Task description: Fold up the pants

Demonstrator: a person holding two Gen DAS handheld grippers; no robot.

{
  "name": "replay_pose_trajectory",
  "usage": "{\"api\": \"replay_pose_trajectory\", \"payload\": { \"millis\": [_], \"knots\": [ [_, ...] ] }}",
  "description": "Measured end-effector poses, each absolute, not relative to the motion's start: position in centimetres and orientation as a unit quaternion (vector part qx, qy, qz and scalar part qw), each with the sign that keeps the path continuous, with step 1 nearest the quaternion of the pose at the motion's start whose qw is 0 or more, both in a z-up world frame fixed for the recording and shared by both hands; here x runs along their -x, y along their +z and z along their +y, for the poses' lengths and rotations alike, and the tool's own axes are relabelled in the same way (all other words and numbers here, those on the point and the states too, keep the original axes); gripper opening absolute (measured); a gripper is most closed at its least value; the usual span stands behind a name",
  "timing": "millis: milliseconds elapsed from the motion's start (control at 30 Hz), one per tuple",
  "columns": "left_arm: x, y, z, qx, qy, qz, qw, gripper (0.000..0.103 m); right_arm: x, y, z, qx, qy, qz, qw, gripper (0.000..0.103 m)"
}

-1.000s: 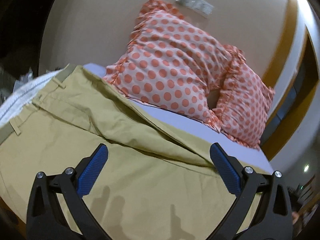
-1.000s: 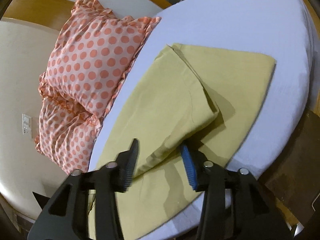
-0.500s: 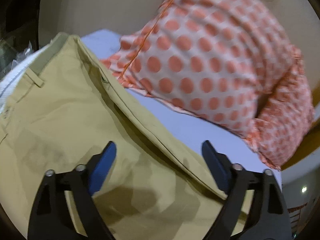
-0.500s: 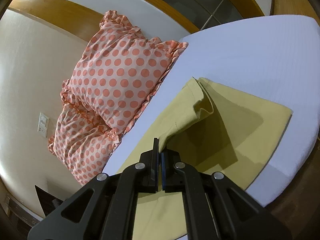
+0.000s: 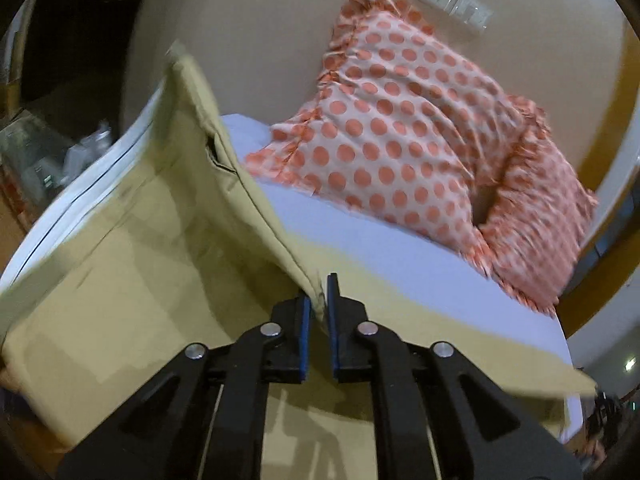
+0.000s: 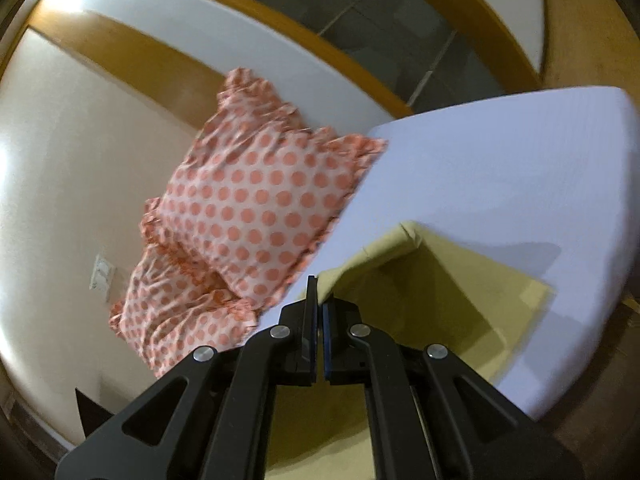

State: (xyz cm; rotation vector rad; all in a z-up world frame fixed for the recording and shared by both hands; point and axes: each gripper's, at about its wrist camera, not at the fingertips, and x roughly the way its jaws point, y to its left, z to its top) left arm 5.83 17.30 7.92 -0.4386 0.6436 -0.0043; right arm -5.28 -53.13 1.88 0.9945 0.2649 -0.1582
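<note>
Left wrist view: the left gripper (image 5: pixel 319 304) pinches a raised edge of the khaki pants (image 5: pixel 132 264), which lie along the bed's (image 5: pixel 400 264) near edge.

Right wrist view: the right gripper (image 6: pixel 319 312) pinches another lifted fold of the pants (image 6: pixel 452 292), near the polka-dot pillows (image 6: pixel 256 216).

Khaki pants (image 5: pixel 132 280), orange-dotted pillows (image 5: pixel 400 152), lavender sheet (image 6: pixel 500 168).

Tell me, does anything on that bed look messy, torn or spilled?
Nothing stands out. The tan pants are partly lifted off the bed because the left claw and right claw each pinch an edge. The polka-dot pillows lean against the wall.
</note>
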Motion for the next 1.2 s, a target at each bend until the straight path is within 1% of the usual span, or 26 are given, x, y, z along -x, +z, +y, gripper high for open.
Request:
{"api": "replay_pose_trajectory", "payload": {
  "millis": [67, 133, 167, 200, 267, 433, 533, 600, 633, 667, 700, 733, 800, 900, 1033, 1100, 1133, 1167, 1200],
  "knots": [
    [-2.3, 5.7, 17.7, 0.236, -0.001, 0.329, 0.914, 0.011, 6.0, 0.2, -53.6, -0.482, -0.099, 0.145, 0.858, 0.002],
    [0.7, 2.4, 18.3, 0.271, 0.007, 0.360, 0.893, 0.011, 6.4, -1.4, -54.0, -0.496, -0.117, 0.165, 0.845, 0.002],
    [1.4, 1.4, 18.4, 0.286, 0.012, 0.368, 0.885, 0.008, 6.5, -2.2, -54.2, -0.502, -0.123, 0.173, 0.838, 0.002],
    [2.0, 0.4, 18.6, 0.301, 0.013, 0.371, 0.878, 0.007, 6.7, -2.7, -54.3, -0.505, -0.126, 0.177, 0.836, 0.002],
    [2.8, -0.1, 18.9, 0.312, 0.008, 0.359, 0.880, 0.006, 6.8, -3.3, -54.4, -0.506, -0.130, 0.181, 0.834, 0.002],
    [3.6, 0.6, 18.2, 0.289, -0.001, 0.342, 0.894, 0.006, 7.5, -3.5, -54.4, -0.502, -0.139, 0.184, 0.834, 0.002],
    [3.9, -0.1, 18.4, 0.289, -0.013, 0.349, 0.891, 0.006, 7.7, -3.7, -54.4, -0.490, -0.149, 0.199, 0.835, 0.002],
    [4.1, -0.4, 18.5, 0.288, -0.028, 0.348, 0.892, 0.009, 7.8, -3.1, -54.0, -0.465, -0.167, 0.208, 0.844, 0.003],
    [4.4, -0.3, 18.6, 0.285, -0.037, 0.344, 0.894, 0.011, 8.1, -2.8, -53.9, -0.456, -0.178, 0.204, 0.848, 0.013],
    [4.7, -0.2, 18.6, 0.280, -0.044, 0.339, 0.897, 0.020, 8.6, -2.4, -53.8, -0.440, -0.202, 0.198, 0.852, 0.024],
    [5.0, -0.1, 18.6, 0.276, -0.052, 0.334, 0.900, 0.030, 8.9, -2.2, -53.8, -0.430, -0.213, 0.192, 0.856, 0.031],
    [5.5, 0.0, 18.7, 0.271, -0.057, 0.328, 0.903, 0.033, 9.1, -2.1, -53.9, -0.423, -0.225, 0.187, 0.858, 0.036],
    [6.0, 0.2, 18.7, 0.264, -0.065, 0.319, 0.908, 0.042, 9.1, -2.7, -54.3, -0.420, -0.235, 0.192, 0.855, 0.036],
    [6.6, 0.1, 18.8, 0.268, -0.081, 0.310, 0.909, 0.051, 8.9, -3.6, -54.4, -0.430, -0.222, 0.192, 0.854, 0.036],
    [7.1, -0.4, 19.1, 0.288, -0.104, 0.300, 0.903, 0.056, 8.2, -3.7, -53.6, -0.434, -0.185, 0.194, 0.860, 0.036],
    [7.3, -0.5, 19.3, 0.293, -0.111, 0.292, 0.904, 0.060, 7.7, -3.7, -53.1, -0.426, -0.176, 0.193, 0.866, 0.035],
    [7.4, -0.4, 19.4, 0.295, -0.116, 0.287, 0.904, 0.061, 7.4, -3.7, -53.0, -0.419, -0.170, 0.193, 0.870, 0.018],
    [7.5, -0.4, 19.4, 0.296, -0.119, 0.284, 0.904, 0.065, 6.9, -3.8, -52.9, -0.413, -0.160, 0.198, 0.875, 0.006],
    [7.6, -0.4, 19.5, 0.296, -0.123, 0.280, 0.905, 0.068, 6.4, -3.8, -52.7, -0.408, -0.156, 0.201, 0.877, 0.006]
  ]
}}
